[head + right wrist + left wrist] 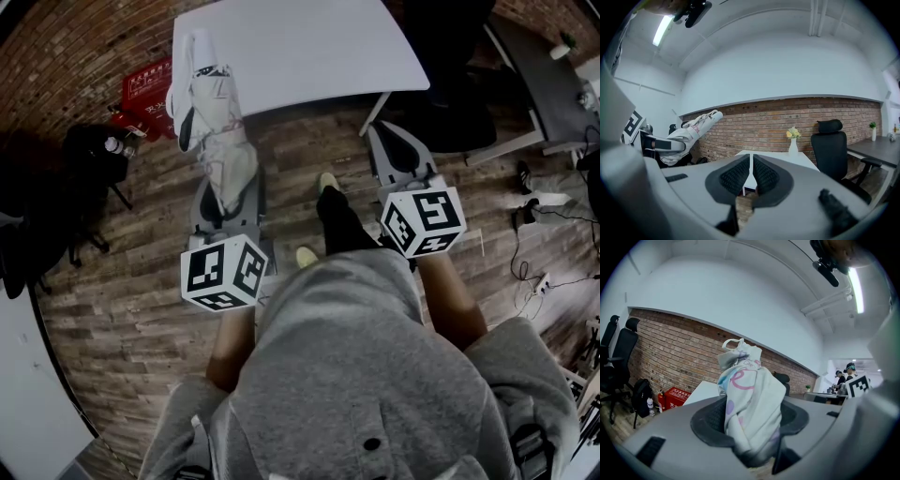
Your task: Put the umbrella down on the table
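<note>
Head view, starting nearest us: both forearms reach straight ahead from the grey sweatshirt, each carrying its marker cube, the grippers held about level with their noses dipped slightly. The left gripper (pixel 228 192) sits at eleven o'clock from our body and its jaws are clamped on the lower end of the folded umbrella (pixel 214 122). The right gripper (pixel 401 150), at one o'clock, has its pads pressed together with nothing between them.

From the left jaws, the umbrella runs away toward twelve o'clock, slanting upward, and its far tip overlaps the near left corner of the white table (pixel 309 47). We cannot tell whether the tip is over the tabletop or just short of it.

We judge the umbrella light and easy to carry, but awkward: a soft, loosely bunched white canopy with pink print over what must be a stiff shaft and ribs. The fabric gives under the pads and could slide, so a hold that bites through to the shaft is safer than one on cloth alone. Gripped at one end, the long free part acts as a lever and wants to droop or swing.

Farther off, a red box (pixel 148 89) rests on the floor at ten o'clock of the left gripper, against the brick wall.
</note>
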`<state>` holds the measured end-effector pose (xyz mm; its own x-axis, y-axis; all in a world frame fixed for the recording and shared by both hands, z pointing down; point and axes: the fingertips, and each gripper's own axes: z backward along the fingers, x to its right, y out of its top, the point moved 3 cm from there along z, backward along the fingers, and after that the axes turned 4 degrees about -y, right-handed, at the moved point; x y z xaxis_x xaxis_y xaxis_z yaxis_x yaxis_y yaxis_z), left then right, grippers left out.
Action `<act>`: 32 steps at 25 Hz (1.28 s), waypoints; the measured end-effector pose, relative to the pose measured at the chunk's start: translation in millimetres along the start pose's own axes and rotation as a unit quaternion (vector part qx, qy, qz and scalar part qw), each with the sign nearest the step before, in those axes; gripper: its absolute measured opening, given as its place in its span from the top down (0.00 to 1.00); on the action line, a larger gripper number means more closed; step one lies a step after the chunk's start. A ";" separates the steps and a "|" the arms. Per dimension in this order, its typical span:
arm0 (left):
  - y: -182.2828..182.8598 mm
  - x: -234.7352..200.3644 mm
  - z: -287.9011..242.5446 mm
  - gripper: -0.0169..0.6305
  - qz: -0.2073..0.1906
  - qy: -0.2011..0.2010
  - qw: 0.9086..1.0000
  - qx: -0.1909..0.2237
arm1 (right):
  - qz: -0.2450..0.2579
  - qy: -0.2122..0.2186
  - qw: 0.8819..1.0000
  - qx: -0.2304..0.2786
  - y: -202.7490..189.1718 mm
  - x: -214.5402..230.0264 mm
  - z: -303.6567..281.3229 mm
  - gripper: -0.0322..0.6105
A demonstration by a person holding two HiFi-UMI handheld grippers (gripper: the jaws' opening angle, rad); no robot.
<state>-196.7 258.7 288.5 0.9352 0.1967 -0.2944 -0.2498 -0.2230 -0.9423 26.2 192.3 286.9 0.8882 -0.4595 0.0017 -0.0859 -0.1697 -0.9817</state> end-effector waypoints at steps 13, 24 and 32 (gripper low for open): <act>-0.1 -6.9 -27.0 0.59 0.012 -0.001 1.000 0.014 | -0.005 0.001 1.000 0.001 -7.2 18.0 -26.5 0.89; 17.0 -19.5 -85.0 0.59 0.010 0.001 1.000 0.009 | -0.017 0.004 1.000 -0.006 -1.3 46.3 -81.7 0.89; 22.8 -33.2 -124.5 0.59 0.014 0.004 1.000 0.002 | -0.020 0.007 1.000 -0.016 -0.5 64.4 -125.3 0.89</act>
<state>-202.2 128.1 296.7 0.9296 0.1833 -0.3199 -0.2771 -0.2249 -0.9341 26.9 53.6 311.3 0.8844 -0.4647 0.0430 -0.0658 -0.2156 -0.9743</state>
